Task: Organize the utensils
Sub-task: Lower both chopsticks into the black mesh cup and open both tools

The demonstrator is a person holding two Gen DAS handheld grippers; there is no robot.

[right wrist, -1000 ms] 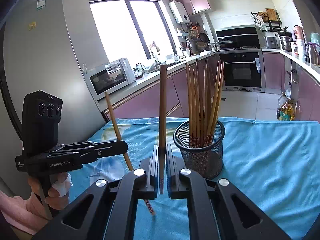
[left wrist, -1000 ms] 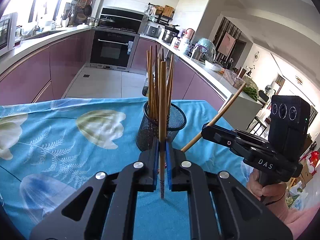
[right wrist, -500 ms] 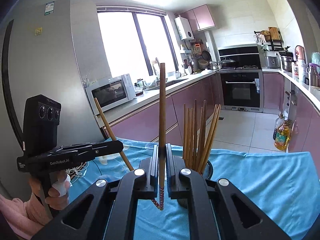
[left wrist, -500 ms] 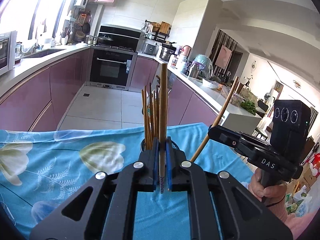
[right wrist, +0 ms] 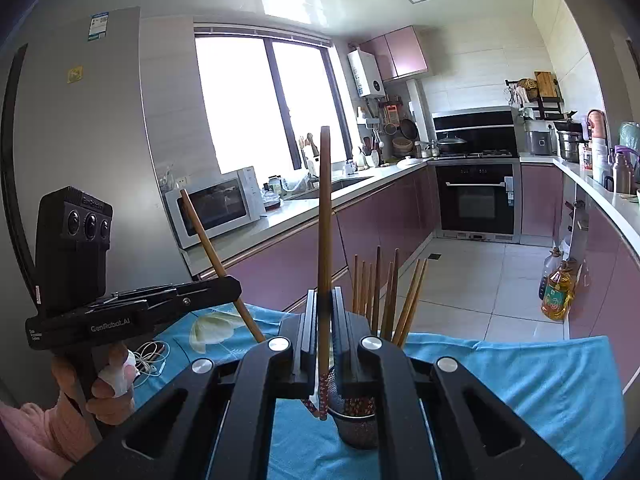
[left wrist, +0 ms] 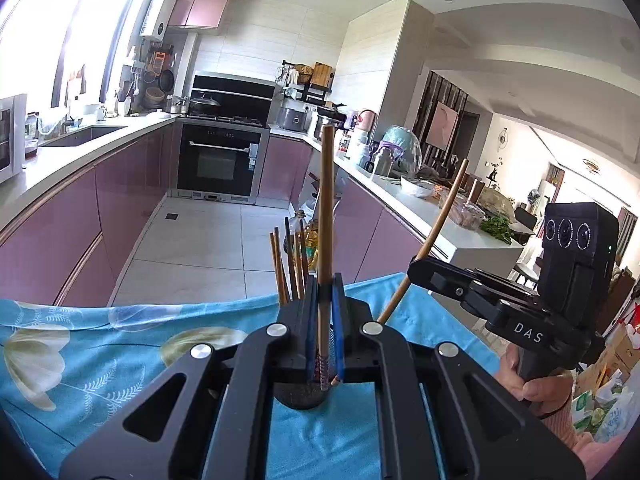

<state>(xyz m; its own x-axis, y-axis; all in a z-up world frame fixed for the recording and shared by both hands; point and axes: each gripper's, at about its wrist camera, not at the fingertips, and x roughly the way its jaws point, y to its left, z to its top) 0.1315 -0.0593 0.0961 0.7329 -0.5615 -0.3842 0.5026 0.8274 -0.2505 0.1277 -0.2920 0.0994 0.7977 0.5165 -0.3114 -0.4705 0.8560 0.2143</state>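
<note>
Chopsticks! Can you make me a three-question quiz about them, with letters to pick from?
1. Where do the spare chopsticks stand?
A. in the mesh cup
B. in the sink
C. on the floor

2. What colour is the tablecloth?
A. red
B. blue
C. black

3. What is each hand-held gripper doing?
A. hanging open
B. gripping a spoon
C. gripping one chopstick

Answers:
1 A, they poke up out of the cup.
2 B, blue with pale flowers.
3 C, the left hand-held gripper clamps the left chopstick, and the right hand-held gripper clamps the right chopstick.
</note>
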